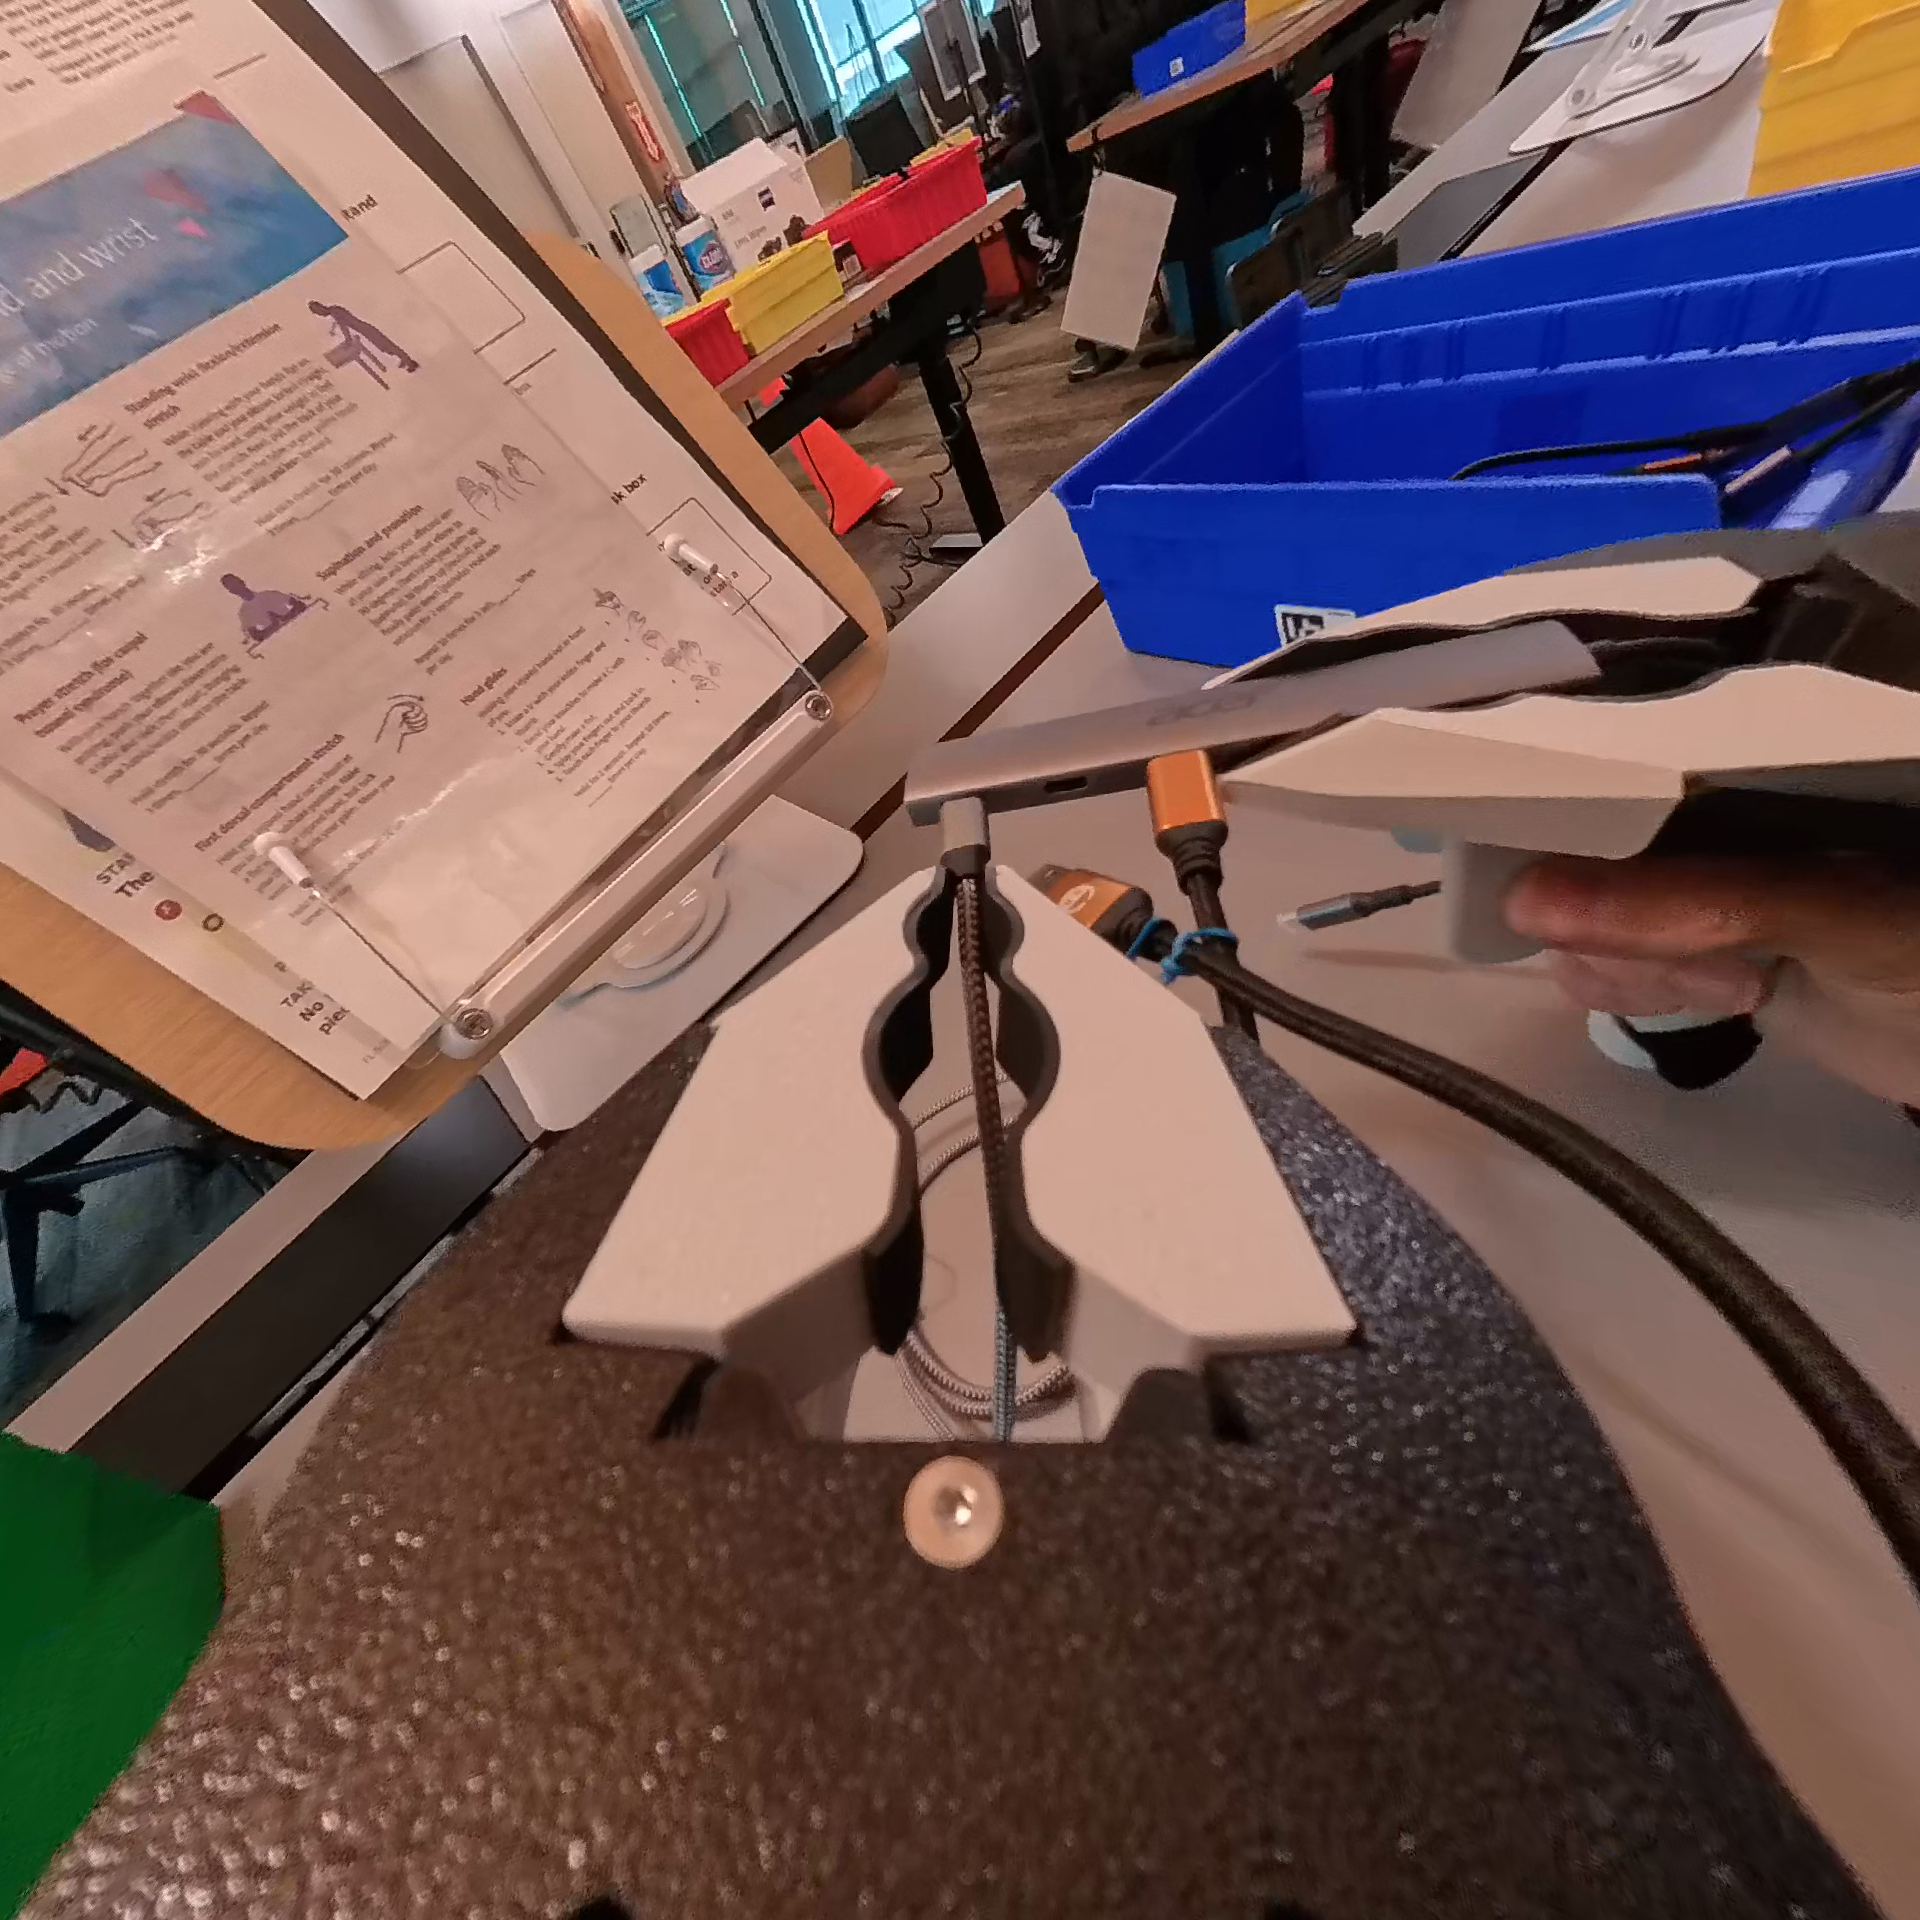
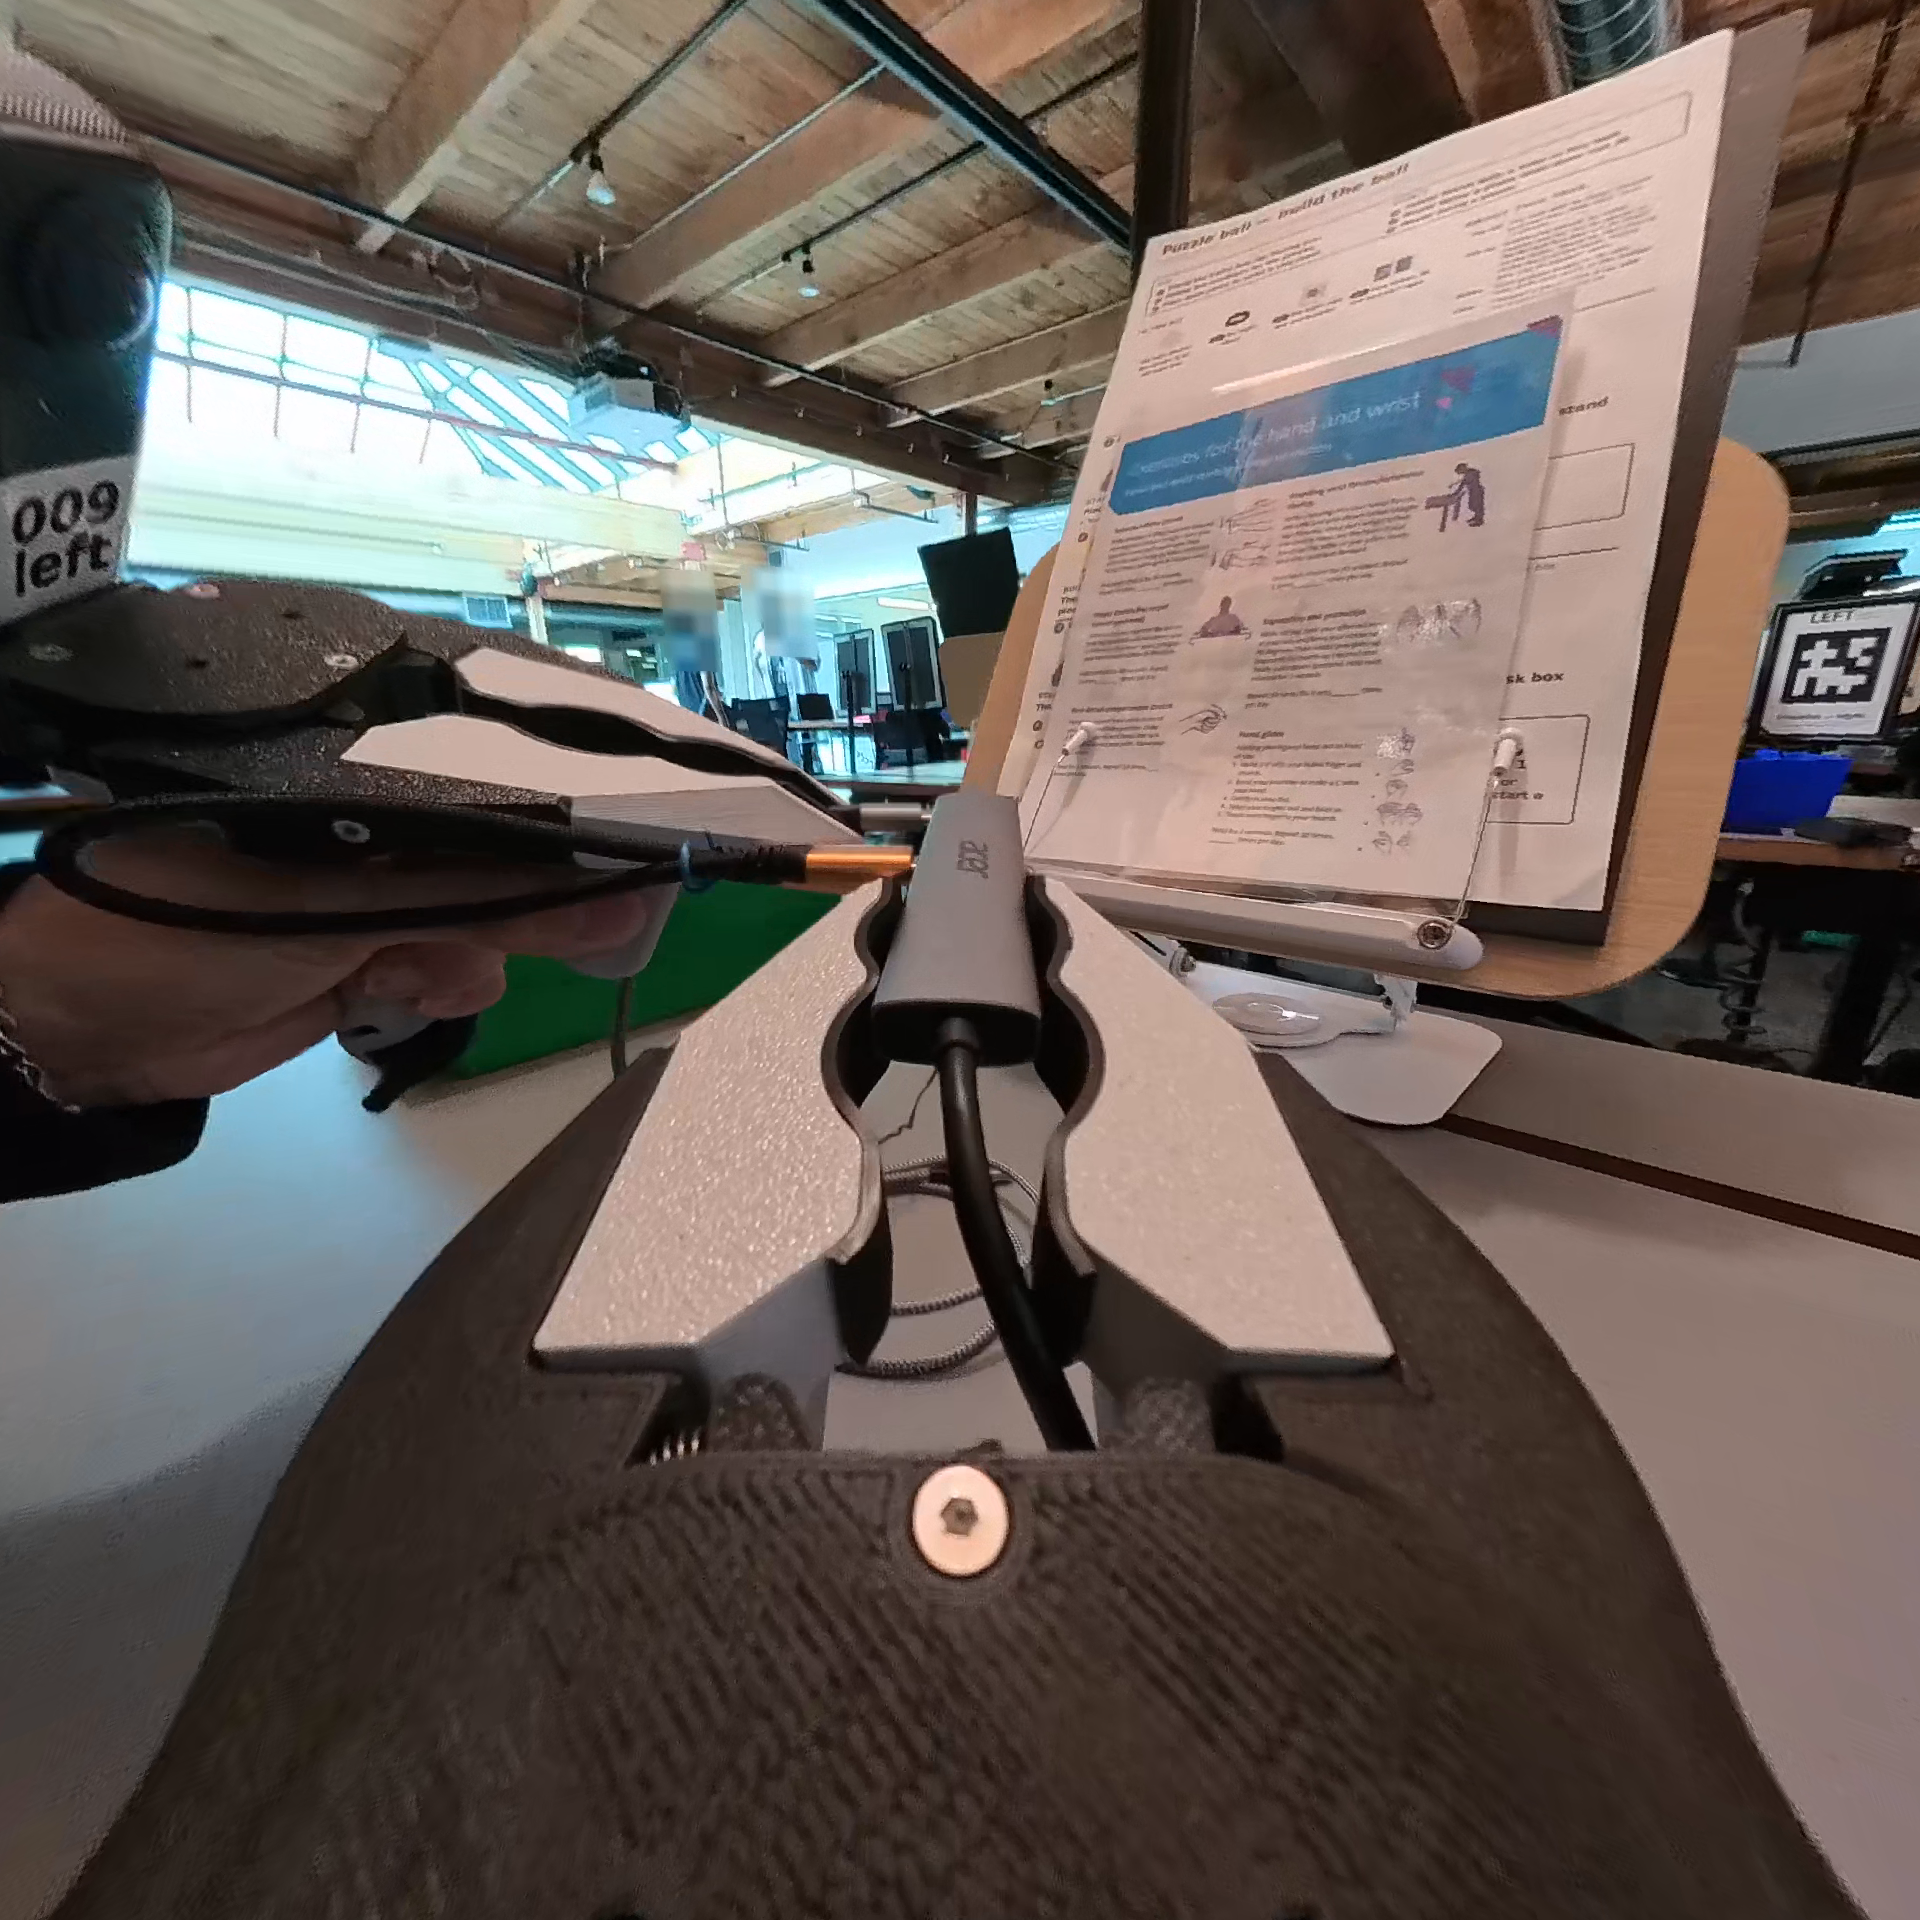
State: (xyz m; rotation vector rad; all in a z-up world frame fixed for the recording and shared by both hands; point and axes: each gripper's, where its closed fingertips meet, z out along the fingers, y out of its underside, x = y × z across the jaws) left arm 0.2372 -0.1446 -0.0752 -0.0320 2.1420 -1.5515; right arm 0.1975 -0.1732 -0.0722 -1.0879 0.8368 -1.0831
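My right gripper (image 2: 961, 896) is shut on a grey hub (image 2: 961, 883) and holds it above the table, with the hub's black lead (image 2: 987, 1195) running back between the fingers. In the left wrist view the right gripper (image 1: 1226, 727) comes in from the right with the hub (image 1: 1081, 753). My left gripper (image 1: 968, 885) is shut on a grey braided cable (image 1: 982, 1039) just below its silver plug (image 1: 964, 821), which sits in the hub's side. An orange-sleeved plug (image 1: 1179, 795) with a thick black cable (image 1: 1558, 1164) sits in the hub beside it. The left gripper (image 2: 836, 816) also shows in the right wrist view.
A document stand (image 1: 312, 644) with printed sheets rises at the left, close behind the hub. A blue bin (image 1: 1403, 499) stands at the back right. A loose orange plug (image 1: 1081, 896) and a small silver plug (image 1: 1340, 910) lie on the white table (image 1: 1558, 1039). A green mat (image 2: 675, 966) lies left. One gripper's finger ends stand about 6 cm off the other's.
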